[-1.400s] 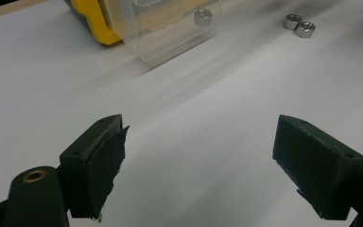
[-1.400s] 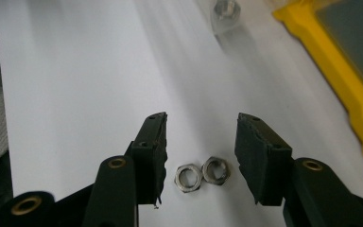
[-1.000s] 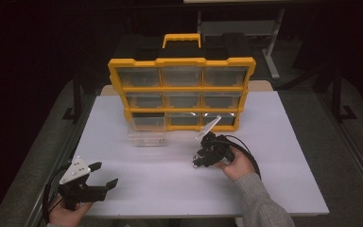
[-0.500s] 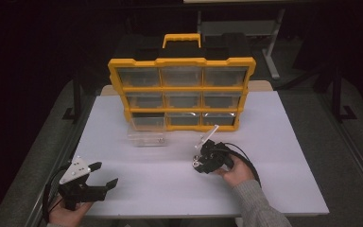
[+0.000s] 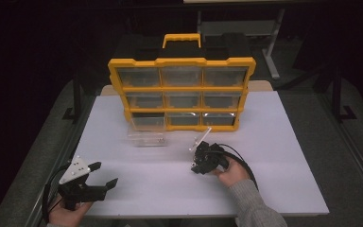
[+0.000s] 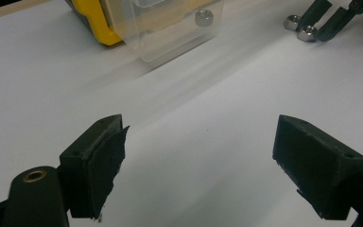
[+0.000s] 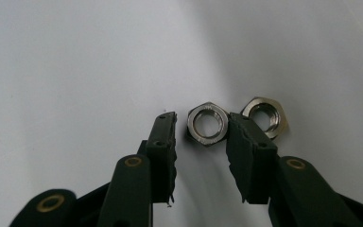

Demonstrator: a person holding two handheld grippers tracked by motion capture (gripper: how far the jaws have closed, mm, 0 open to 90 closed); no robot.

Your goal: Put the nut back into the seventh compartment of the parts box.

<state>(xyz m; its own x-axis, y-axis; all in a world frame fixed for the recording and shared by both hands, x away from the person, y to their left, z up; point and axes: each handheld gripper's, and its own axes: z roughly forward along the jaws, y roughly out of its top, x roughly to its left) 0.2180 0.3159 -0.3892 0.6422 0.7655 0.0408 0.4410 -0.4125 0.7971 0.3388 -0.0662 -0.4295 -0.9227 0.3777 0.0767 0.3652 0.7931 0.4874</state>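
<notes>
Two steel hex nuts lie side by side on the white table. My right gripper (image 7: 202, 120) points down at them, its jaws a narrow gap apart and straddling the left nut (image 7: 208, 124). The right finger touches that nut and the left finger stands just off it. The other nut (image 7: 265, 117) lies beyond the right finger. In the high view the right gripper (image 5: 196, 163) is at mid table. My left gripper (image 5: 105, 181) rests open near the front left edge, with nothing between its jaws (image 6: 201, 130). It looks toward both nuts (image 6: 307, 33).
A yellow organizer (image 5: 182, 92) with clear drawers stands at the back of the table (image 5: 274, 156). One clear drawer (image 5: 146, 137) lies pulled out in front of it, with a nut (image 6: 203, 17) inside. Table edges run close to the left gripper.
My right gripper has come down and slightly toward the person, from in front of the organizer to the nuts on the table. The left gripper has not moved.
</notes>
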